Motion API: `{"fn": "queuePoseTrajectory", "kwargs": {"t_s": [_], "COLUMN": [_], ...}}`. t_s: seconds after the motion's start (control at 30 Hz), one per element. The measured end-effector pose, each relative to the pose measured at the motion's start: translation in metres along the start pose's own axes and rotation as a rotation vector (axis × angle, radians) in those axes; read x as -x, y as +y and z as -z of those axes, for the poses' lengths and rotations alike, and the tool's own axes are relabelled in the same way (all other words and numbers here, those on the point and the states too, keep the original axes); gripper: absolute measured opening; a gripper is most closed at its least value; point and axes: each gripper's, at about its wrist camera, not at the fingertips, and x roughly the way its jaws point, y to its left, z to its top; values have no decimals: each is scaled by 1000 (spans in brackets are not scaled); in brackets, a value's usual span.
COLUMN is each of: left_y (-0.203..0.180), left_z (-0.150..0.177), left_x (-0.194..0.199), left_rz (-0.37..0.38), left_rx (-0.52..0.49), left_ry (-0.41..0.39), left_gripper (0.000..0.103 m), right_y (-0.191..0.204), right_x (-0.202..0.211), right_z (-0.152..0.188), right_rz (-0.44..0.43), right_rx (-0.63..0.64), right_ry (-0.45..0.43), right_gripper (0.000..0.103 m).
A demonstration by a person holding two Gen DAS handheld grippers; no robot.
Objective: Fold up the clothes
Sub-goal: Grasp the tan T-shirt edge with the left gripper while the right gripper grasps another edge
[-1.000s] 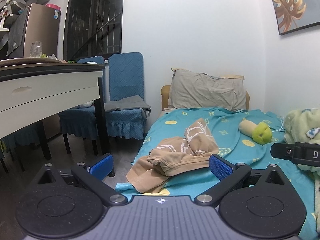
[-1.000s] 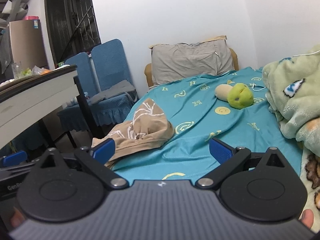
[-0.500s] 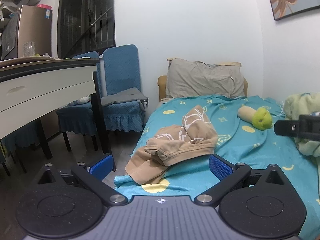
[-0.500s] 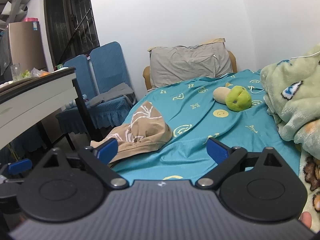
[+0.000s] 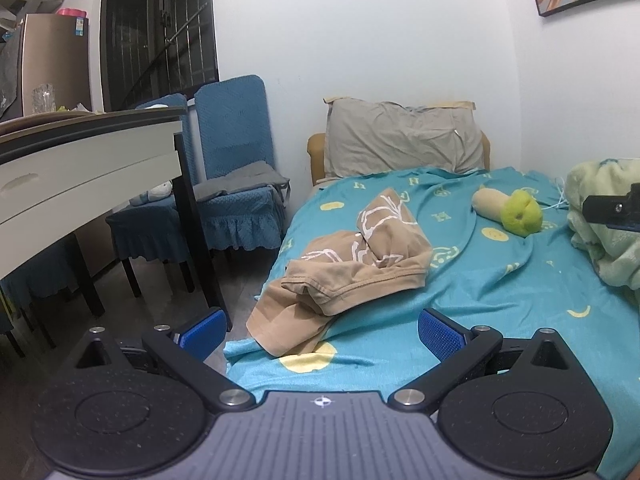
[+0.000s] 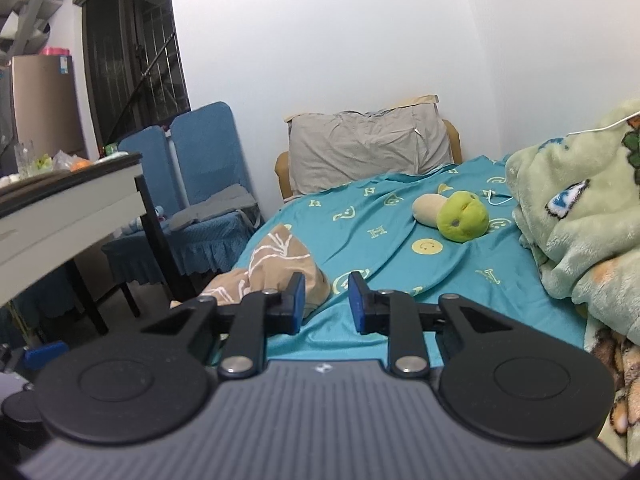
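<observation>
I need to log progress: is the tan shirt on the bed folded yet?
Not folded. The tan shirt lies crumpled in a heap at the edge of the bed, one part hanging over the side; neither gripper holds it.

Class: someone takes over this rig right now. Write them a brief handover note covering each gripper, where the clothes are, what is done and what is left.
Left gripper: open wide, empty, short of the garment.
Right gripper: jaws narrowed with a gap between them, holding nothing, above the sheet beside the garment.
Tan garment: crumpled in a heap at the bed's left edge, its lower part hanging over the side.
Toy and blanket lie further right, apart from the garment.
Done: nothing folded.
Left: grasp the garment, spread it flat on the sheet, then fold it.
</observation>
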Motion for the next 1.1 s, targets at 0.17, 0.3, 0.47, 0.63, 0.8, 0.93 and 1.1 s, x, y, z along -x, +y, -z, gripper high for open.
{"fn": "queuePoseTrajectory", "kwargs": {"t_s": [0.17,0.3,0.47,0.63,0.8,0.93,1.1], "left_y": [-7,-23,-50,-64,-67,-56,-33], "left_z": [-4,-11,-9,10,31,34,10], "left_x": [-15,-45,-89,-134,-179,-204,-199], "left_rz": [15,78,107,109,16,-108,-138], "left_rx": [-54,-186,-503,-747,-873,-783,-558], "left_ry": [36,100,93,46,18,-51,-143], "left_gripper": [103,103,102,101,91,80,41], "right_y": [-6,-11,-18,-28,-40,-42,-41], "right_x": [0,-4,-6,-8,-23,-39,-56], "right_z": [-3,-3,-4,-5,-3,4,14], "right_rz": [-13,-20,-4,10,4,12,28], "right_rx": [-45,-86,-109,-151,-202,-207,-207], "right_ry": [16,65,87,73,118,160,199], "right_gripper": [28,29,47,94,94,94,94]}}
